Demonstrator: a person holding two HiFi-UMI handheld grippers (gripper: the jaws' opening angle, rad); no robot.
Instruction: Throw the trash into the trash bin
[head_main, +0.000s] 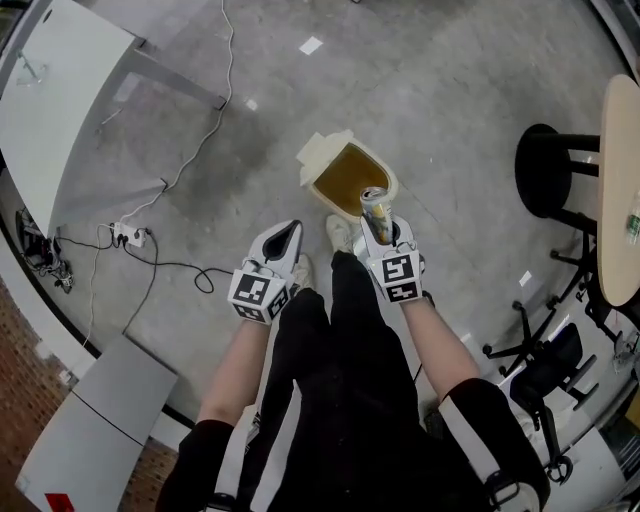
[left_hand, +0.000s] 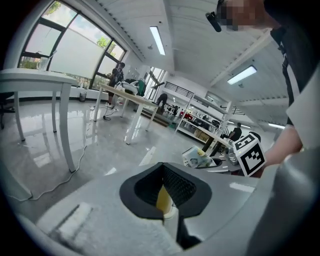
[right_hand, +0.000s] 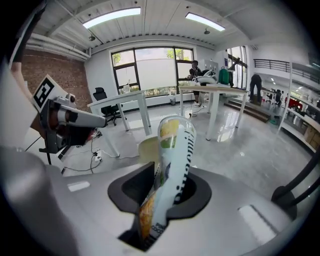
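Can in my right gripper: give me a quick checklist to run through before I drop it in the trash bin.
1. Grip: ok. The right gripper is shut on the can.
2. Bin open: ok. The trash bin stands on the floor with its opening uncovered.
3. Can over the opening: cannot tell. In the head view it overlaps the bin's near rim, but its height and depth are unclear.
4. Left gripper out of the way: ok. It is off to the side of the bin, jaws together, holding nothing.
5. Feet clear: ok. The shoe sits near the bin, not over it.
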